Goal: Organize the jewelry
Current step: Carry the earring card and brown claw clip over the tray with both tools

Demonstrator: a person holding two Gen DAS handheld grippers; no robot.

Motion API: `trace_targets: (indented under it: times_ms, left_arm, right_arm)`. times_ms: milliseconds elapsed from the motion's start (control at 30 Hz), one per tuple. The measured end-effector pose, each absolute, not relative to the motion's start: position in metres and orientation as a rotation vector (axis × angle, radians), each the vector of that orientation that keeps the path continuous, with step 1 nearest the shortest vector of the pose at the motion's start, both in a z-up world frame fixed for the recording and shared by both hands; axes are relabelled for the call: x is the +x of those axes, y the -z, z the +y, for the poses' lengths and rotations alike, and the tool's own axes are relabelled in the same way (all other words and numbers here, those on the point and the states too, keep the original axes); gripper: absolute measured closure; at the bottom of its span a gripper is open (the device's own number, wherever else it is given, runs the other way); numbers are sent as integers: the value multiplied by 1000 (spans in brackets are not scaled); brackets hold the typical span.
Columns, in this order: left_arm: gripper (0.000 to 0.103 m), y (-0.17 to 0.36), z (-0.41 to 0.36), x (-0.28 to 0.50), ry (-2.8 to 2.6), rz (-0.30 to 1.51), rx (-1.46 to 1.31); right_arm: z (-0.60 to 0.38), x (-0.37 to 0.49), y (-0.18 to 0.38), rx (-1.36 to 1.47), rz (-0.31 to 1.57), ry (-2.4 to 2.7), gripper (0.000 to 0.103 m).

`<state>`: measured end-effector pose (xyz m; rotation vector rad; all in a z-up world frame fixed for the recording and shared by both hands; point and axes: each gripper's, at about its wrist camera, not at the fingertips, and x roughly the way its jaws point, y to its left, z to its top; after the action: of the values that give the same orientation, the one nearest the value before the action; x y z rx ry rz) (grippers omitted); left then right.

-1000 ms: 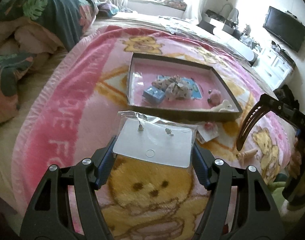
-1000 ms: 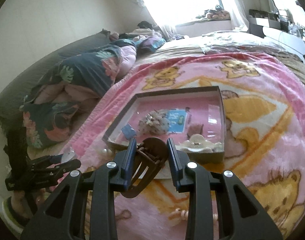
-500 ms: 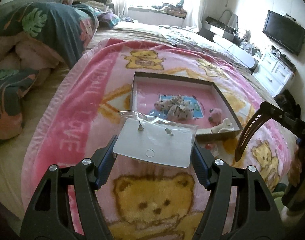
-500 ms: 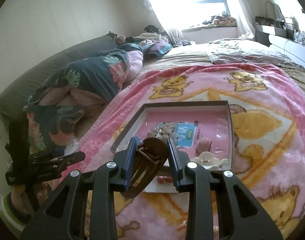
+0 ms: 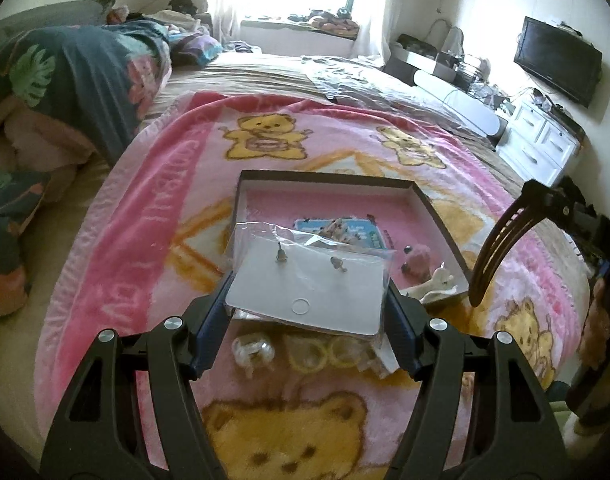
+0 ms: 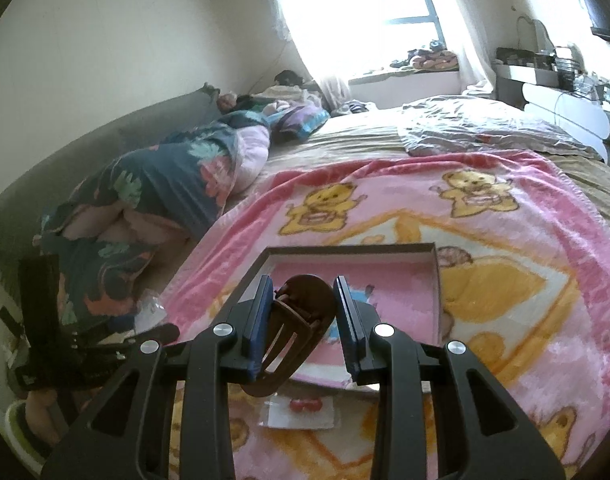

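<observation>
My left gripper (image 5: 307, 298) is shut on a white earring card in a clear bag (image 5: 309, 284), held above the near edge of a shallow dark-rimmed box (image 5: 329, 178) with a pink floor. The box holds a blue card with small jewelry (image 5: 341, 228), a pink piece (image 5: 419, 258) and a white clip (image 5: 435, 284). My right gripper (image 6: 305, 316) is shut on a brown hair claw clip (image 6: 297, 332), raised above the box (image 6: 435, 276); the clip also shows at the right of the left wrist view (image 5: 501, 240).
The box lies on a pink teddy-bear blanket (image 5: 153, 216) on a bed. Clear rings and small bags (image 5: 305, 354) lie before the box, and a card with red beads (image 6: 303, 410). A floral duvet (image 5: 65, 80) is piled left; a TV (image 5: 557, 60) and white drawers stand right.
Both grippers have risen and drawn back from the box, each still holding its item. The box looks smaller and farther, and loose items in front of it have come into view.
</observation>
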<state>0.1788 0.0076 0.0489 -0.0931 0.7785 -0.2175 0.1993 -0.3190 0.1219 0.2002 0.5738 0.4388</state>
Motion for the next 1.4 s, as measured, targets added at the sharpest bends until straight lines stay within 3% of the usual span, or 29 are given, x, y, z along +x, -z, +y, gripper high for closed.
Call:
trace_targets:
  times_ms: [533, 900, 1400]
  left_arm:
    - [42, -32, -20, 230, 237, 825, -55]
    - [42, 13, -7, 238, 168, 888, -46]
    - [41, 32, 19, 239, 134, 874, -100]
  right_arm:
    - [-361, 235, -124, 269, 527, -289, 73]
    - [-367, 260, -93, 289, 578, -213, 73]
    - [-341, 274, -52, 270, 654, -198, 73]
